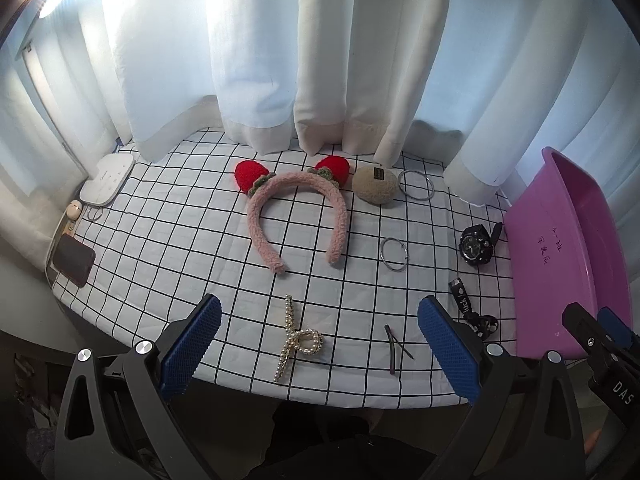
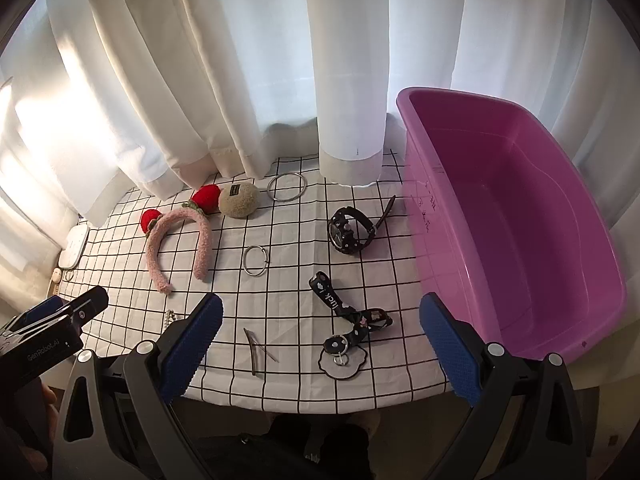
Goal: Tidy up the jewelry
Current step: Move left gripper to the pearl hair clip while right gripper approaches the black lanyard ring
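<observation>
Left wrist view: the left gripper hangs over the near table edge, jaws spread wide and empty. Between its blue pads lie a pearl hair claw and a dark bobby pin, so either looks, in my judgement, a likely first pick. Further back lie a pink plush headband with red strawberry ears, a tan plush hair clip, a large silver bangle and a smaller silver ring. A black wristwatch and a black printed strap lie close to the purple plastic tub, presumably the collecting bin. A phone and a white device sit on the left margin, apart from the jewelry.

Right wrist view: the right gripper is likewise released, holding nothing, above the strap's bow-and-charm end. The tub's interior shows empty; nothing is sorted yet.

Surface and room: a white tablecloth with black grid lines, flat, items well spread. White curtains hang behind, backlit by daylight.
</observation>
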`<state>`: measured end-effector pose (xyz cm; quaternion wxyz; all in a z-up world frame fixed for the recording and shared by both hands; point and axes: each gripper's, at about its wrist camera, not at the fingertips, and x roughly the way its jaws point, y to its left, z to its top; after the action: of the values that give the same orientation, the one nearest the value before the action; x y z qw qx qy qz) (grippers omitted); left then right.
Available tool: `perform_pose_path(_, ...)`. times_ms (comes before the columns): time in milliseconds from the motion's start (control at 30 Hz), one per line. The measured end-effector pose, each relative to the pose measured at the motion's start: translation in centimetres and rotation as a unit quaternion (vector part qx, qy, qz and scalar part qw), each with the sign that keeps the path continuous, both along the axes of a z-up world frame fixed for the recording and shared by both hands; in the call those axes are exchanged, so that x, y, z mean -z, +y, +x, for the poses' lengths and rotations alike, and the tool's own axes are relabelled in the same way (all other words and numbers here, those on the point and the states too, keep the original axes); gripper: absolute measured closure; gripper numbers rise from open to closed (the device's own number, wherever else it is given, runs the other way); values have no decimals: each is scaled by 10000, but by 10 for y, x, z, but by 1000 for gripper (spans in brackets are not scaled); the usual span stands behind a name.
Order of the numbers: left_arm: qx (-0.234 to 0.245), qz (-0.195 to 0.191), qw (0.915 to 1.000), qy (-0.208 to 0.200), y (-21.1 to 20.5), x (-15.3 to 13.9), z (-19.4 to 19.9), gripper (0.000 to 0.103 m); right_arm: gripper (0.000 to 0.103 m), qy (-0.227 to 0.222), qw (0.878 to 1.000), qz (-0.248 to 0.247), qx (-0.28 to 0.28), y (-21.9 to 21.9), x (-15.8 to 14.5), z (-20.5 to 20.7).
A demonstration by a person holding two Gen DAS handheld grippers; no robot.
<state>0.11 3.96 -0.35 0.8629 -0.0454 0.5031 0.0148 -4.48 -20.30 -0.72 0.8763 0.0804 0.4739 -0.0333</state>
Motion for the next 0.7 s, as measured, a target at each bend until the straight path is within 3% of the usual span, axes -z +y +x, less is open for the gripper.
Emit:
perform_pose_path(200, -416, -146, 9990, 101, 36, 23, -6, 6, 9, 178, 9996, -4, -218, 2, 25, 0)
perform_pose_path(467, -108, 61, 9987, 490, 41, 93, -11, 6, 9, 354, 9986, 258, -311, -9, 65, -6)
perform_pose_path(700, 175, -224, 9972, 695, 32, 146, -9, 6, 9, 660, 9973, -264, -170, -15, 107, -15)
